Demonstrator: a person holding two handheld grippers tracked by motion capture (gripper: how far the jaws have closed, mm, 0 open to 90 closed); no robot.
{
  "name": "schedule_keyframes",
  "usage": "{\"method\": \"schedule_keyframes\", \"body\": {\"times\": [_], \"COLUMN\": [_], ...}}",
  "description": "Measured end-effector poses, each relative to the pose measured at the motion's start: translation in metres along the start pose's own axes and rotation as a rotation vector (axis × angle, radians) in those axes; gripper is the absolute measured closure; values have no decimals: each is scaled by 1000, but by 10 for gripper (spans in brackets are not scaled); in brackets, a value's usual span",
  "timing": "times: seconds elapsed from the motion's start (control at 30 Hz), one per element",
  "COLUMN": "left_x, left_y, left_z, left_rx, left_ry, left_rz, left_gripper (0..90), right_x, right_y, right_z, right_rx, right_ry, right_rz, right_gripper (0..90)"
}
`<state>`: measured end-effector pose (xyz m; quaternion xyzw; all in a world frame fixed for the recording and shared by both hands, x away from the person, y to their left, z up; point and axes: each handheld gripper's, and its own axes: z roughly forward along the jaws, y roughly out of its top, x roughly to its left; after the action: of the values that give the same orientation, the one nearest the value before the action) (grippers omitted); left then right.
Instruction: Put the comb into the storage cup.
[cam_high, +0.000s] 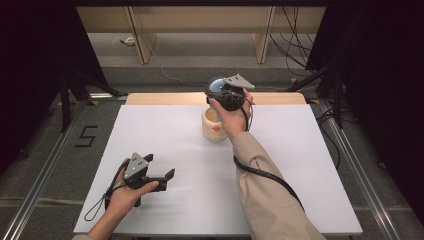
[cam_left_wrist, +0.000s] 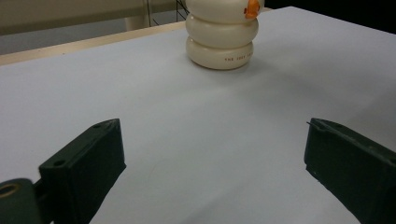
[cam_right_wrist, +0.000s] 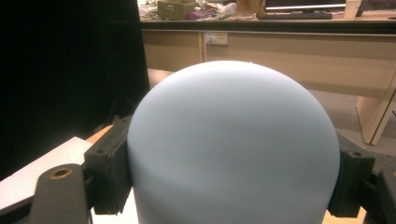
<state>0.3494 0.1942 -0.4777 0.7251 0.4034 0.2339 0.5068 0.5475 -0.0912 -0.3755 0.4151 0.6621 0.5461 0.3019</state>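
Right gripper (cam_high: 220, 92) up at the far edge of the table, jaws clamped on either flank of a pale blue, smooth, dome-topped object (cam_right_wrist: 233, 144). In the right gripper view the two black jaws press against its sides, so that's a firm pinch on a wide body. From the high view there seems to be a dark bristly fringe around it, possibly a brush of some kind, though I can't tell for certain.

Biggest thing down there: the white flat table top (cam_high: 165, 140), with a strip of light wood showing along its far edge. It's bare, which leaves plenty of room for both hands to work.

Next, the cream-coloured, ribbed ceramic cup with a small orange fish mark (cam_left_wrist: 222, 39), standing upright near the far middle of the table, just below the right hand. The blue object hangs right above and slightly beyond its rim, so my read is it belongs with that cup, either lifted out or going in.

Left gripper (cam_high: 150, 172) sits low near the table's near-left corner, well apart from the cup, jaws spread wide with nothing between them. It looks parked, pointed toward the cup and out of the right arm's way.
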Motion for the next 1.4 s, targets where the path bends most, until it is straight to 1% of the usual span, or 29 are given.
{"method": "schedule_keyframes", "body": {"times": [0.53,0.83,1.1,1.4], "left_x": [0,0,-1,-1], "left_y": [0,0,0,0], "left_z": [0,0,0,1], "left_rx": [0,1,1,2], "left_ry": [0,-2,-4,-3], "left_rz": [-1,-1,0,0], "left_gripper": [45,45,45,45], "right_x": [0,1,3,3], "right_y": [-9,-10,-13,-18], "right_z": [3,1,-6,-22], "right_rx": [18,14,10,0], "right_ry": [-2,2,18,41], "right_rz": [-3,-10,-30,-46], "right_gripper": [212,211,210,210]}}
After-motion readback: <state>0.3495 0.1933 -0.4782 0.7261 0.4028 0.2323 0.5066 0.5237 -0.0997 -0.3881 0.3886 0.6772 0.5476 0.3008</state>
